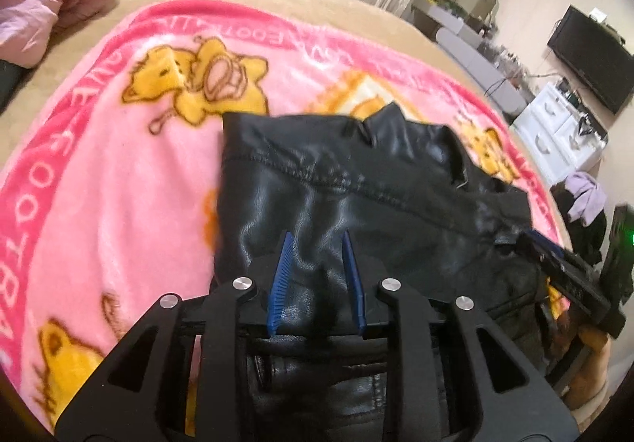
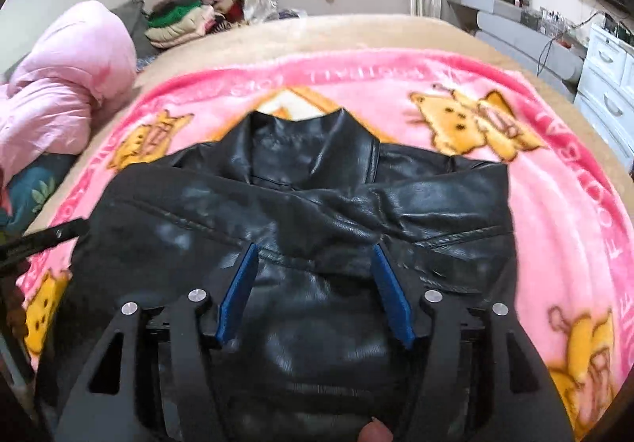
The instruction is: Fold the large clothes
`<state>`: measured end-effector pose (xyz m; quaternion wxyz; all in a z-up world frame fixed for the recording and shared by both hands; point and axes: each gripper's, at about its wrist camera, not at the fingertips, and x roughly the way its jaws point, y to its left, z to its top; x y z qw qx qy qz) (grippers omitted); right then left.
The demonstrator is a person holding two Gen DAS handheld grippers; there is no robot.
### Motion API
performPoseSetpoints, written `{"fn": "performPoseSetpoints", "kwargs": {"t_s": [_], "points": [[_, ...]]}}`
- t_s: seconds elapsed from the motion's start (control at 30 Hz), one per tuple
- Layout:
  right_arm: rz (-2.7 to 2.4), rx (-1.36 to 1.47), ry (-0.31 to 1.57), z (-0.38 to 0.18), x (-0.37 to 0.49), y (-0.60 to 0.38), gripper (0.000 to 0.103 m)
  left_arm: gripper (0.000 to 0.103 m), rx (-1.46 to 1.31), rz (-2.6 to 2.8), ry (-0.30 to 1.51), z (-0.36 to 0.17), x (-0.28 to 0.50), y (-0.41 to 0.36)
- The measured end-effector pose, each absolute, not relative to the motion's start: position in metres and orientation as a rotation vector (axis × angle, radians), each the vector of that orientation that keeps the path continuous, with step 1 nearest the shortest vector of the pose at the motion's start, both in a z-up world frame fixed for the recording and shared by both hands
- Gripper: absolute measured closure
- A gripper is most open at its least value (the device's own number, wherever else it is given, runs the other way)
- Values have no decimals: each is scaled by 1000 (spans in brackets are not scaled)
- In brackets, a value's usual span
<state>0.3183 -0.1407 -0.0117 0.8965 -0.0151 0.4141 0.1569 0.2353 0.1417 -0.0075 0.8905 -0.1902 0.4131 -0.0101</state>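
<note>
Where jacket point(image 2: 317, 204) lies: blanket point(image 2: 554, 204), quilt point(image 2: 67, 85).

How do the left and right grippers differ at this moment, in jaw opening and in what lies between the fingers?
The left gripper has its jaws narrowly apart, with a raised fold of the black leather jacket between them; the right gripper stands much wider, with the jacket lying flat beneath it. The left gripper sits over the jacket's side edge, near the pink blanket; the right gripper is centred below the collar. Both have blue pads and point down at the jacket.
</note>
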Motion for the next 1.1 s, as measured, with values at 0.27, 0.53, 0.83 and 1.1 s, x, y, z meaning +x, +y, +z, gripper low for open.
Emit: {"fn": "performPoseSetpoints", "kwargs": {"t_s": [0.27, 0.53, 0.83, 1.1], "points": [[384, -70, 807, 4, 278, -143, 39, 75, -323, -63, 877, 3, 232, 116], [424, -106, 767, 10, 251, -136, 35, 72, -127, -67, 1022, -46, 238, 58], [394, -134, 894, -28, 270, -133, 33, 72, -150, -78, 1019, -46, 235, 64], [408, -39, 984, -57, 279, -150, 35, 71, -175, -95, 1019, -45, 237, 67]]}}
